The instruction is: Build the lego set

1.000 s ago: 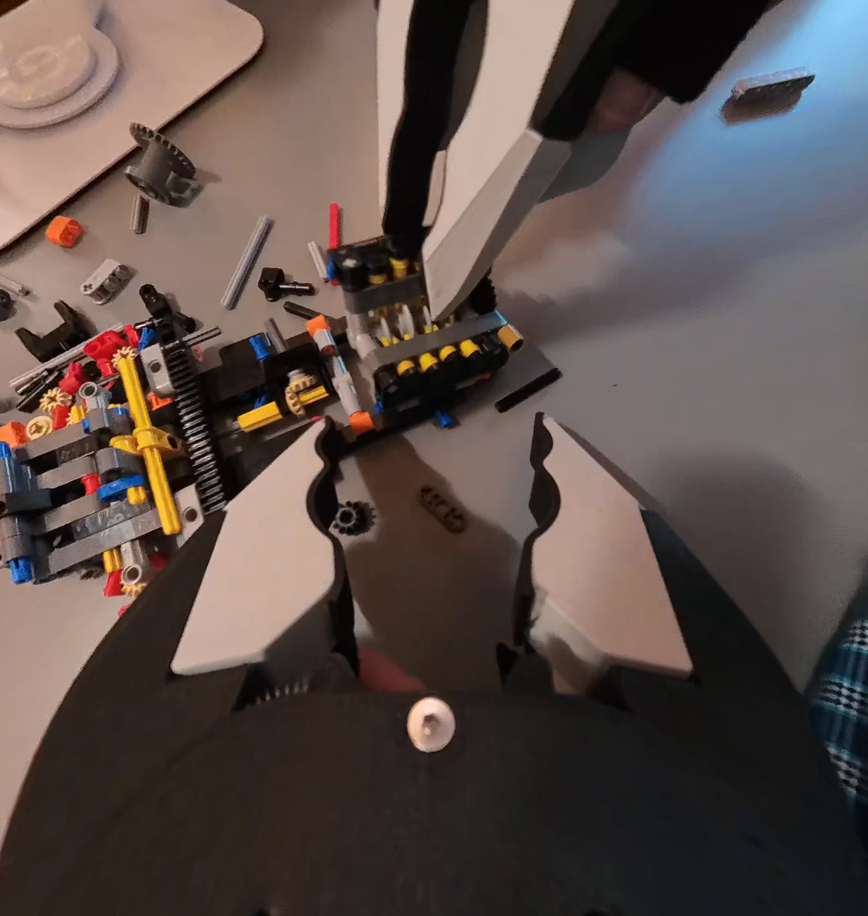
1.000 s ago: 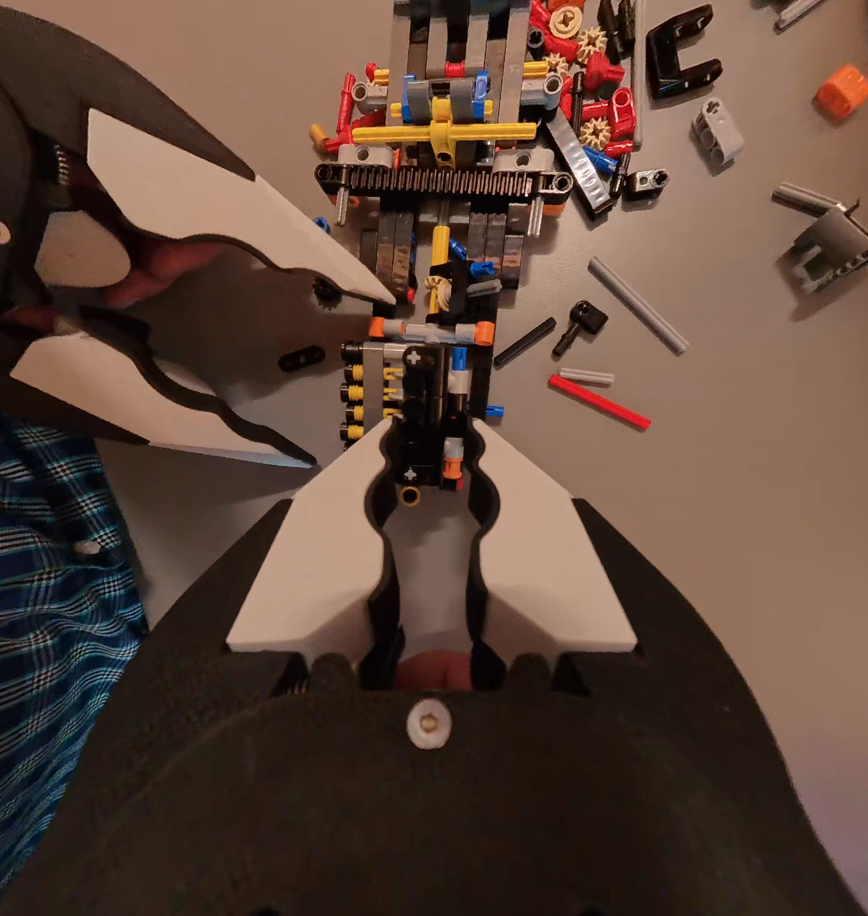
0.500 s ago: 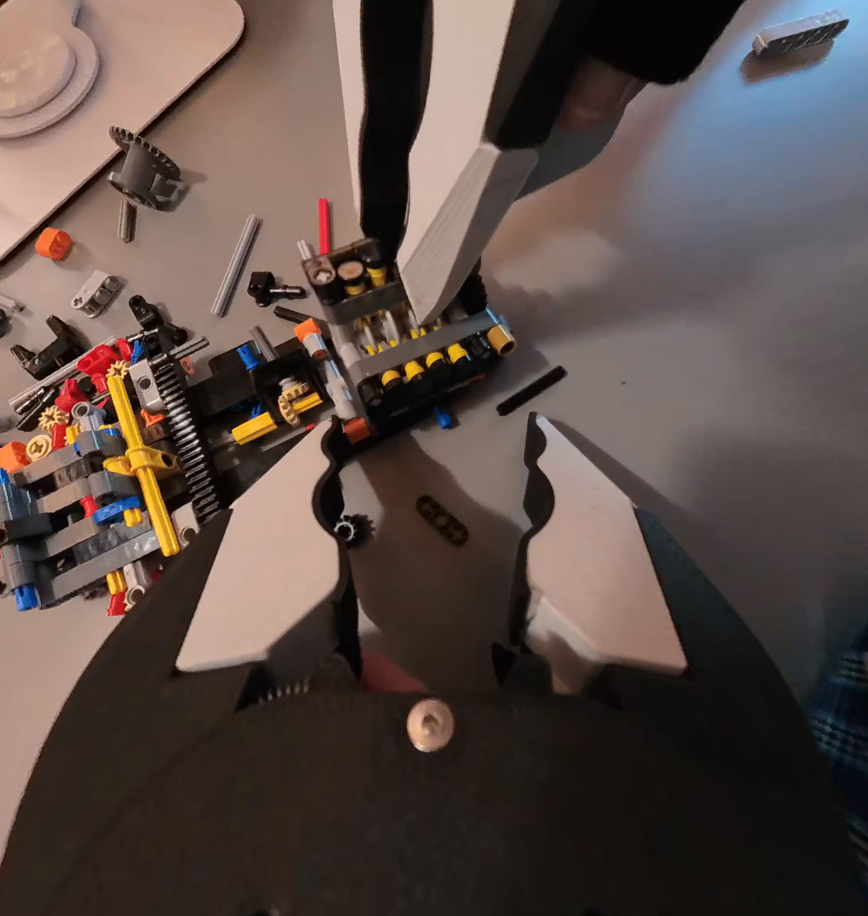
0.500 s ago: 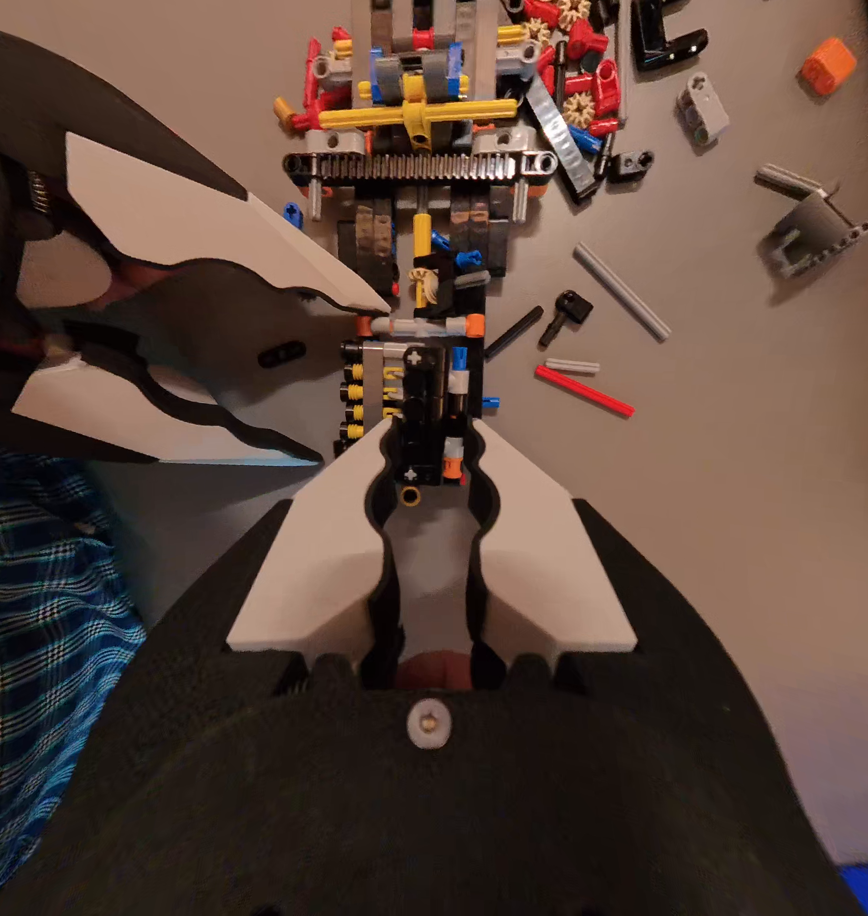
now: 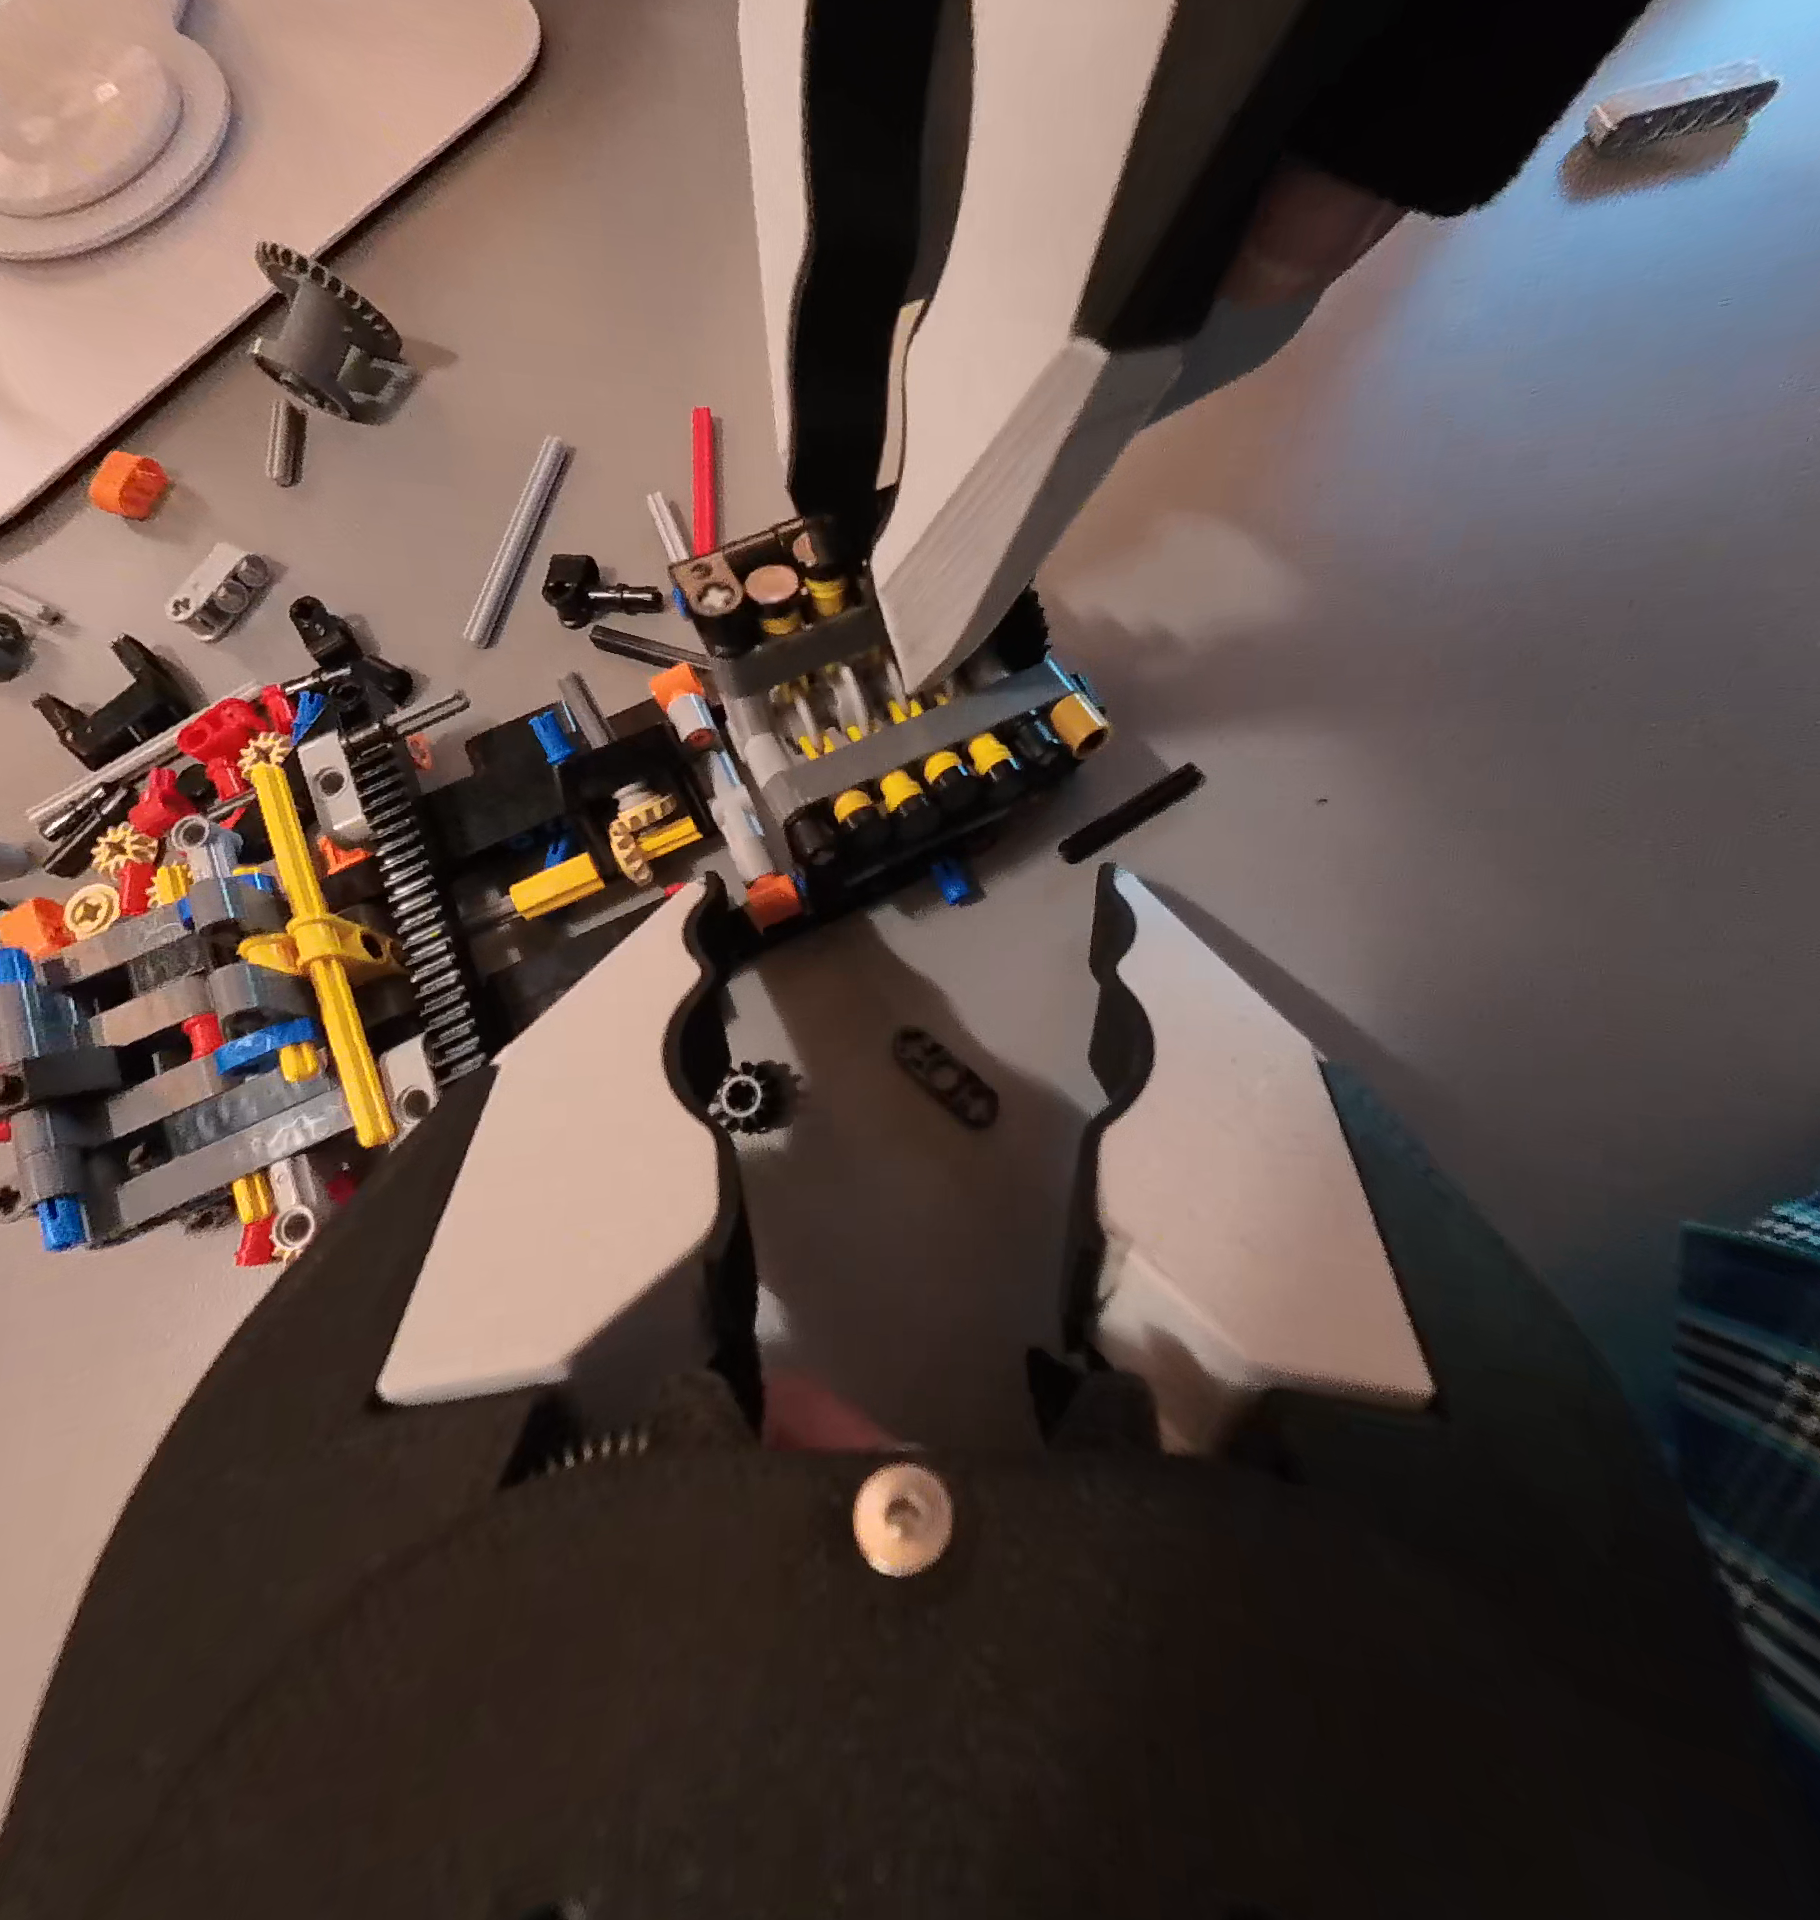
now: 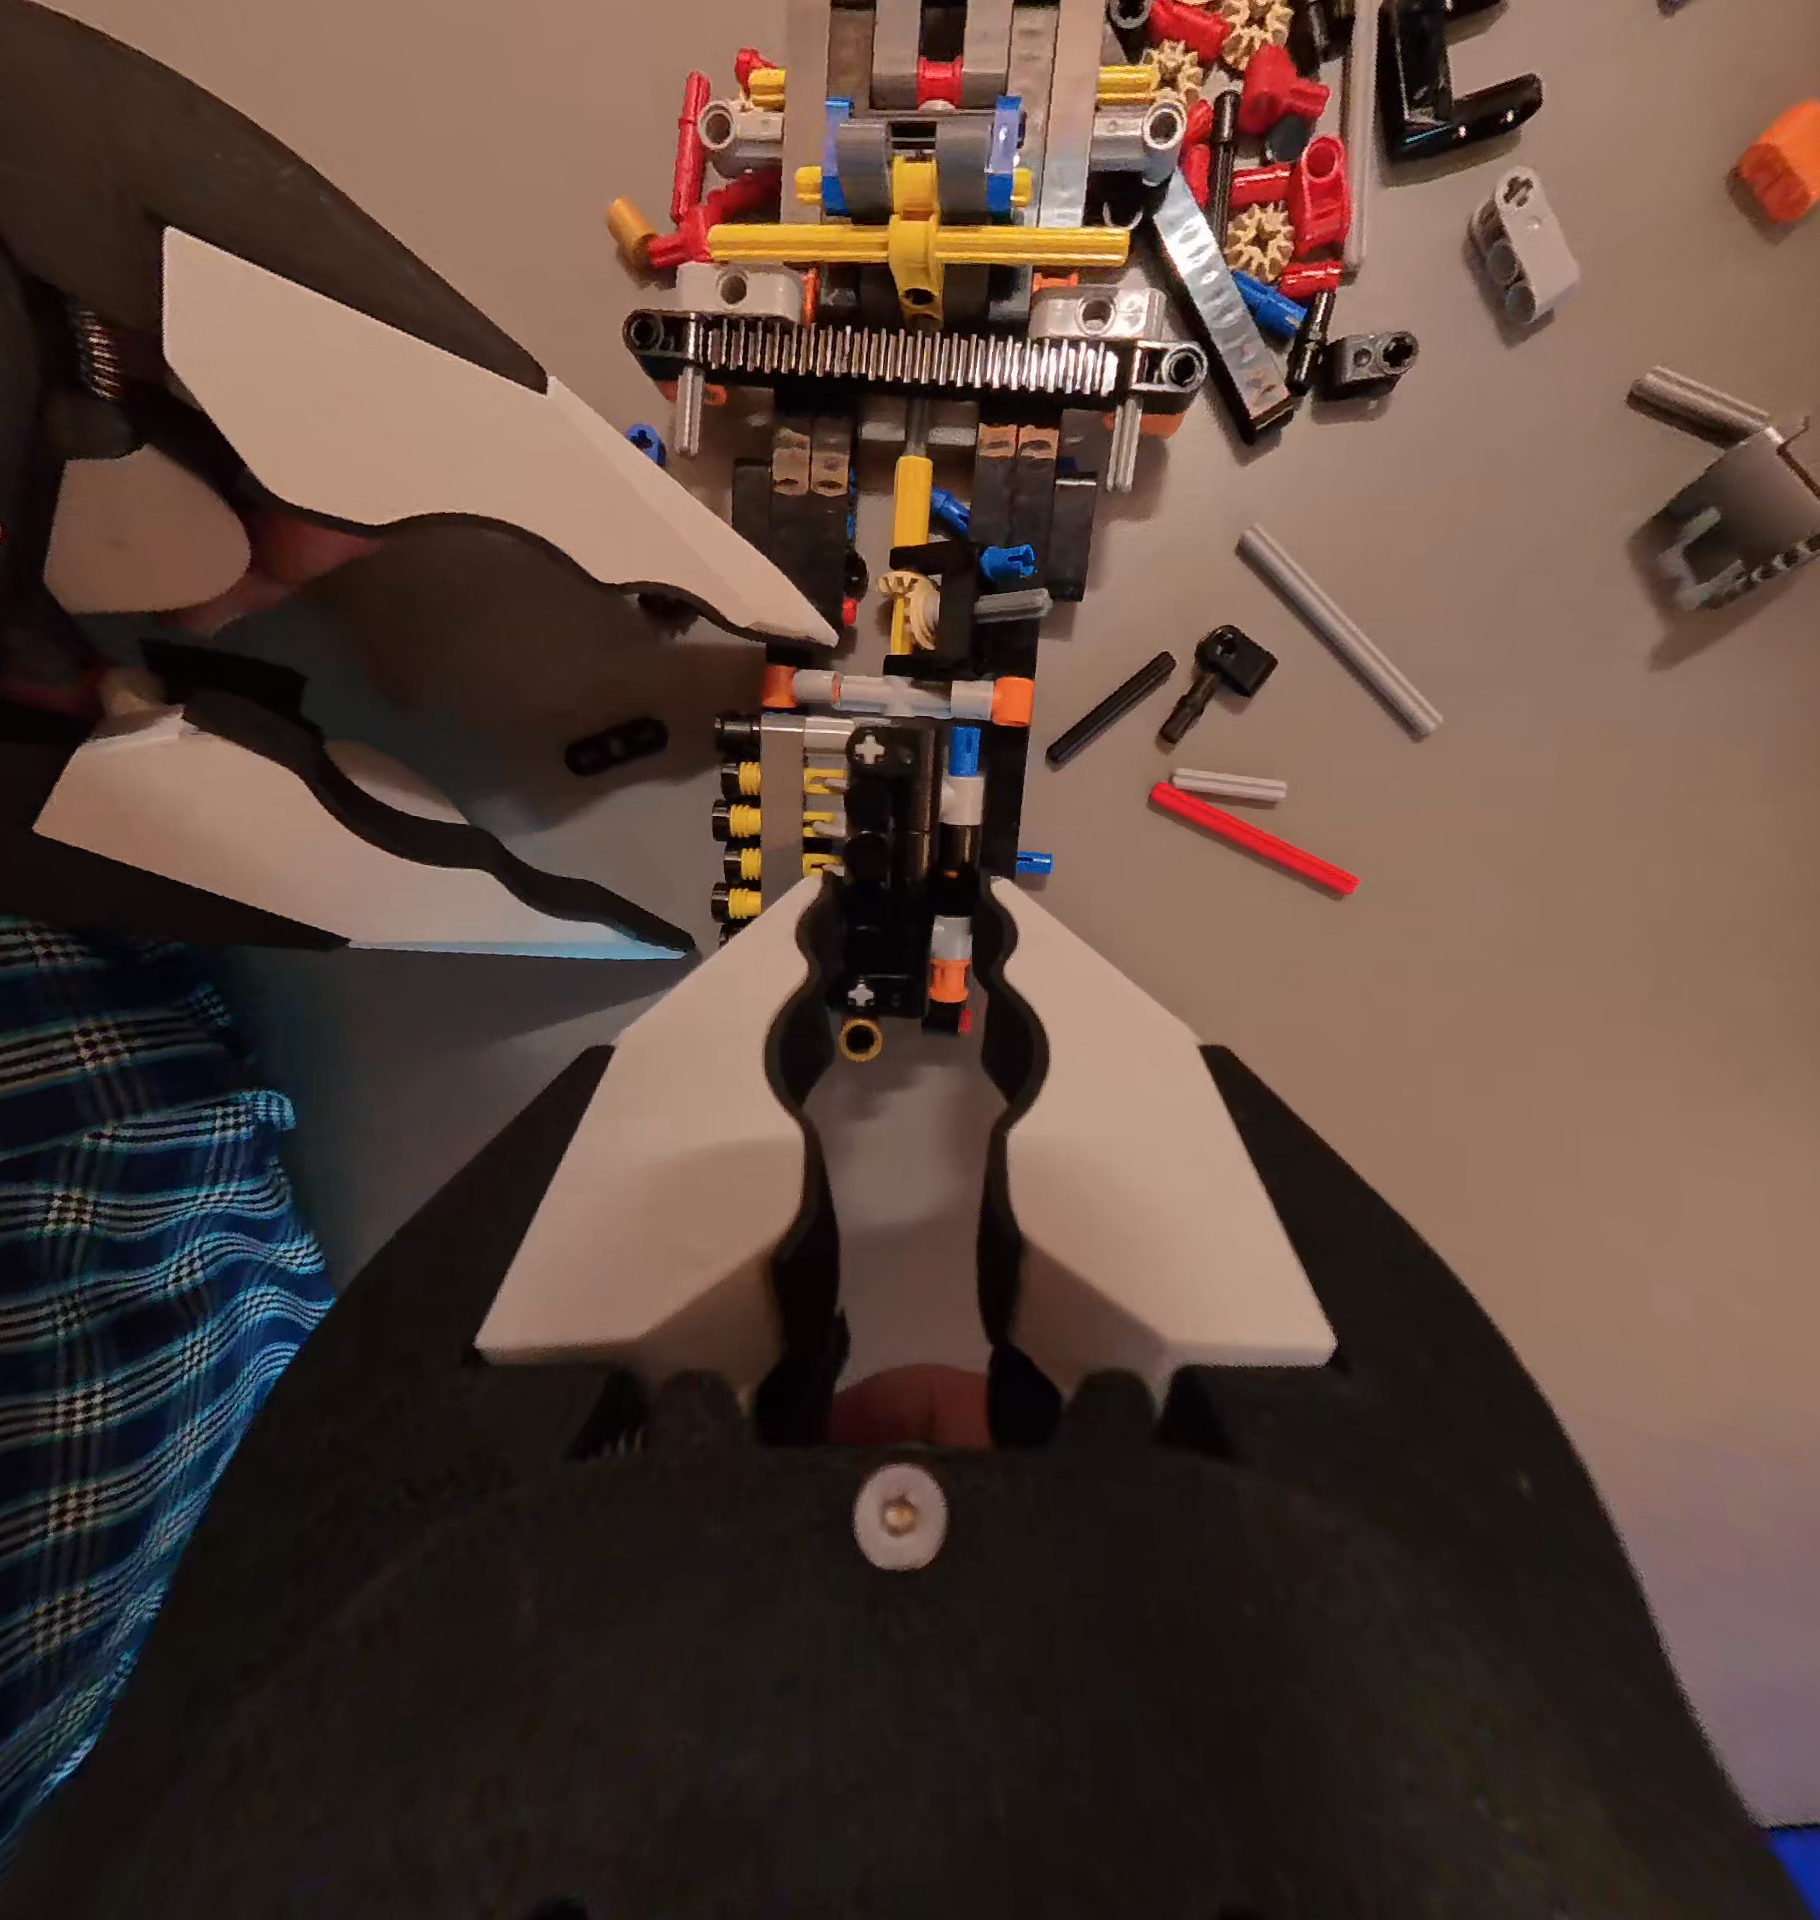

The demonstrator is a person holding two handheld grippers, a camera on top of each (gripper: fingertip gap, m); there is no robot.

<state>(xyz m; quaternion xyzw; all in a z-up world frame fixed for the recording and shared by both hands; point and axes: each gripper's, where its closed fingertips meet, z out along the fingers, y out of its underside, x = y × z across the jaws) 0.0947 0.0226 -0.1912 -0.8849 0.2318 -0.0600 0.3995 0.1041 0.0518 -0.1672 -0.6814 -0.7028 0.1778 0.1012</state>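
The long lego model [image 6: 927, 582] lies on the grey table [image 6: 1508, 1143], with a black toothed rack [image 6: 916, 364] and a yellow axle across it. My right gripper [image 6: 906, 894] is shut on the model's near black end block [image 6: 875, 935]. In the left wrist view it comes down from the top onto that end block [image 5: 771, 597]. My left gripper [image 5: 906, 894] is open and empty, its tips just short of the model's side [image 5: 885, 790]. It shows at the left of the right wrist view [image 6: 750, 790]. A small black gear [image 5: 745, 1096] and a short black beam [image 5: 942, 1075] lie between its fingers.
Loose parts lie beside the model: a red axle [image 6: 1254, 836], a grey axle [image 6: 1337, 629], a black pin [image 6: 1218, 675], an orange piece [image 6: 1799, 161] and a grey toothed housing [image 6: 1747, 509]. A white board [image 5: 210, 208] is at the far left. A plaid cloth [image 6: 106, 1247] is near. The grippers' ends are close to 5 centimeters from one another. About 6 centimeters separates my right fingertips from the red axle [image 6: 1254, 836]. It turns up in the left wrist view [image 5: 712, 498] as well.
My left gripper has edged slightly closer to the model's side and stays open. My right gripper stays shut on the end block.
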